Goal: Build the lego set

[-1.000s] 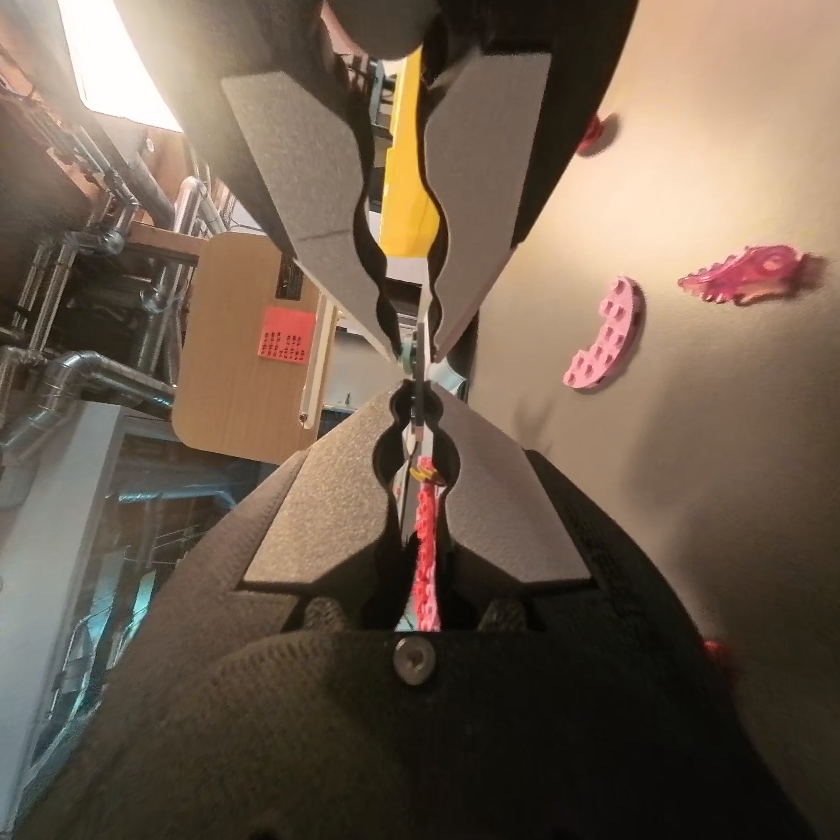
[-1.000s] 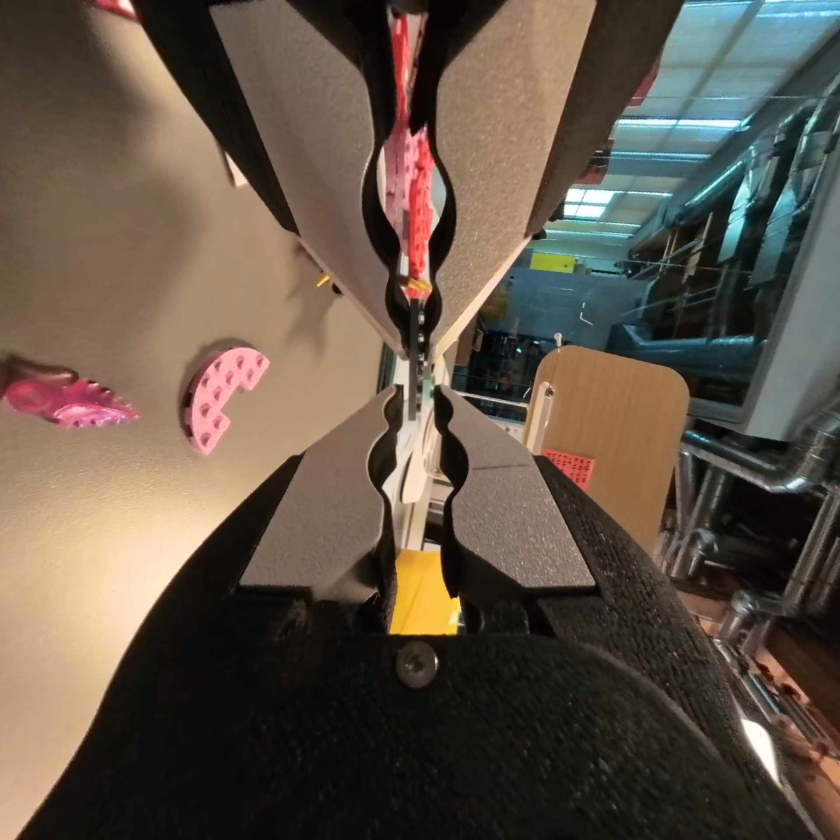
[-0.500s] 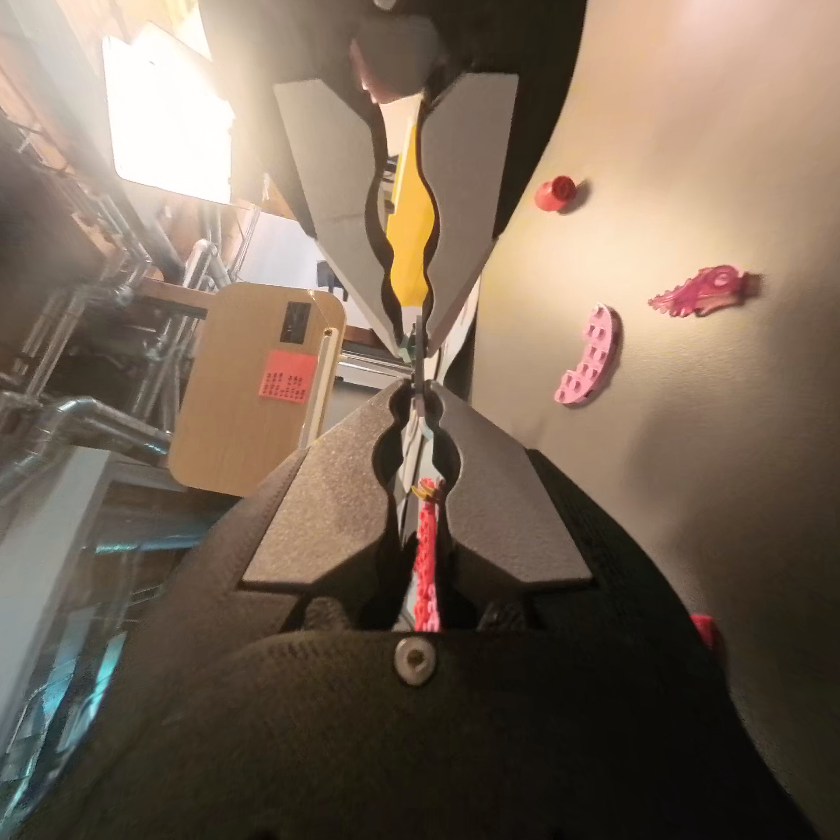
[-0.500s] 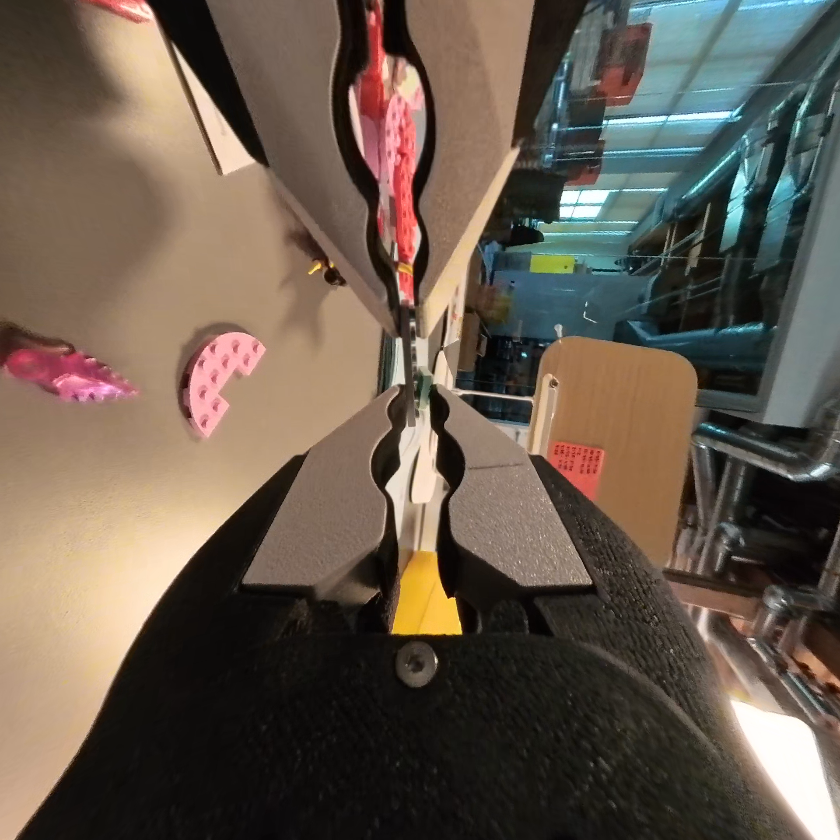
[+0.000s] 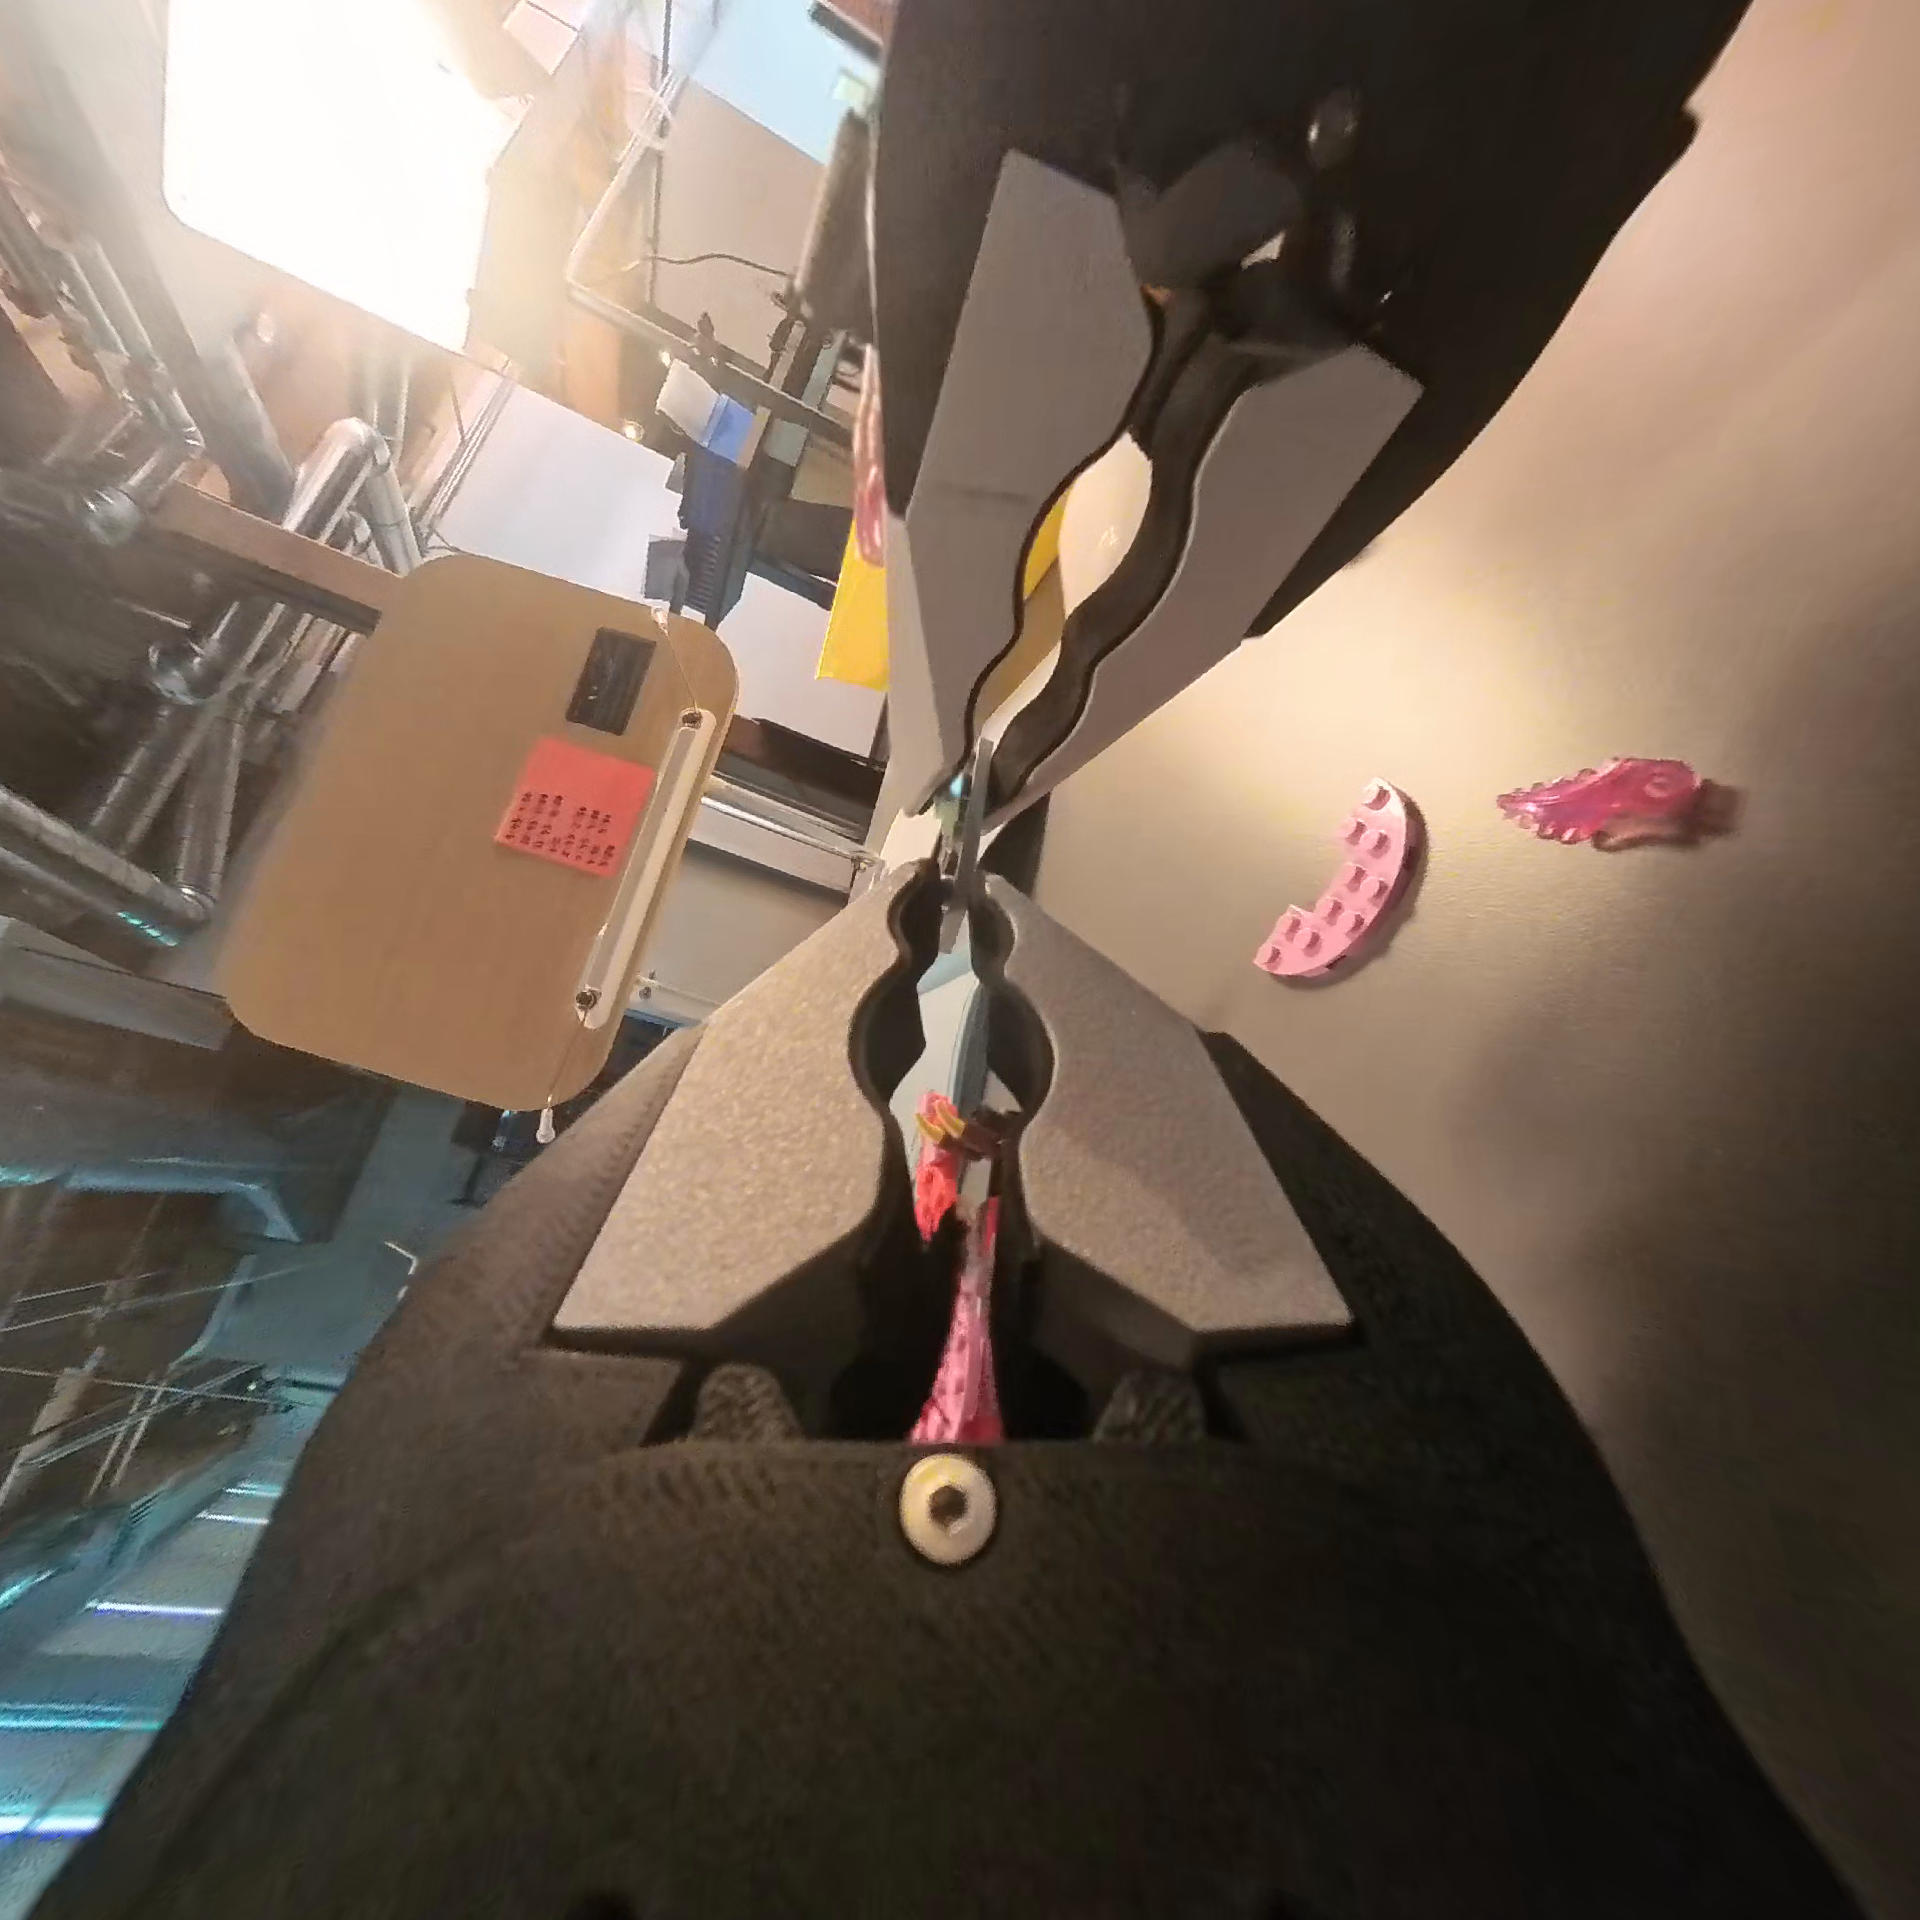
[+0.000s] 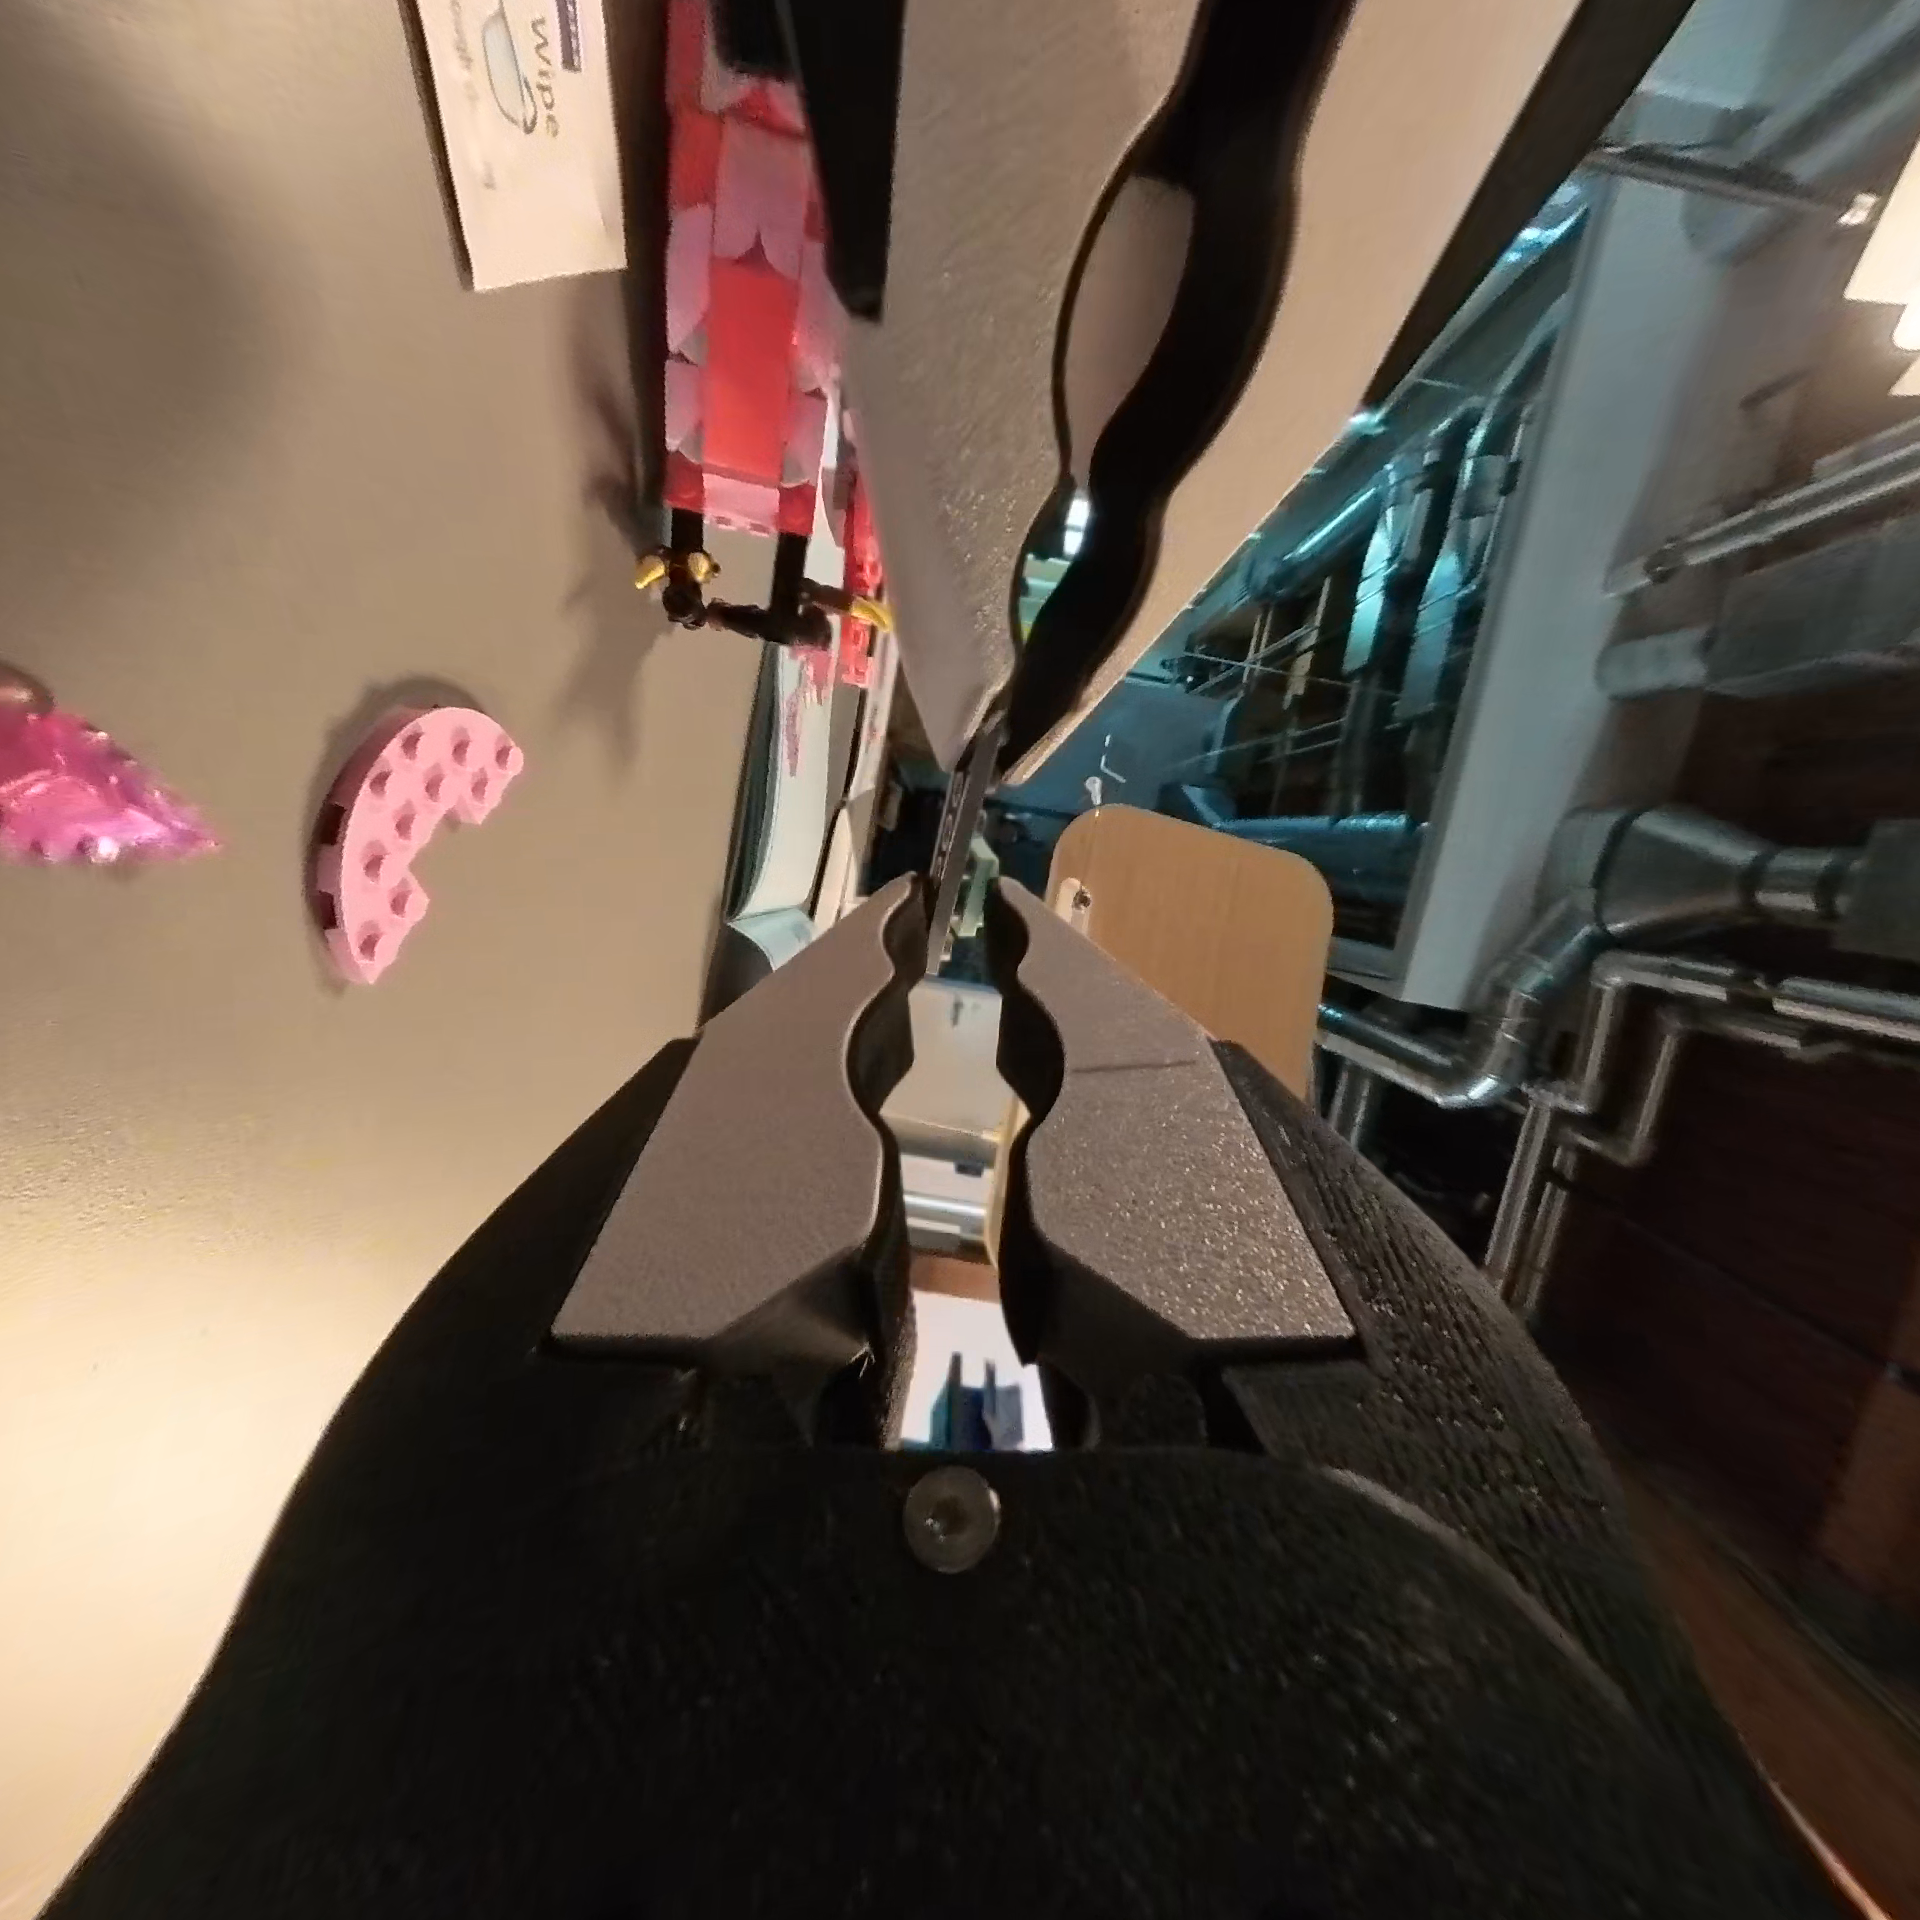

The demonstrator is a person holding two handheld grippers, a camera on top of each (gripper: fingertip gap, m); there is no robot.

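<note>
Left gripper (image 5: pixel 961 920) pinches one end of a thin grey plate (image 5: pixel 964 862) held in mid-air; right gripper (image 6: pixel 956 914) clamps the other end, beside a small green piece (image 6: pixel 975 896); twisting the two against each other could pop that piece off or let the plate slip out.

I pinch a thin grey plate (image 5: pixel 964 873) edge-on between both my fingers, off the bench; a small green piece (image 6: pixel 979 883) clings to it.
</note>
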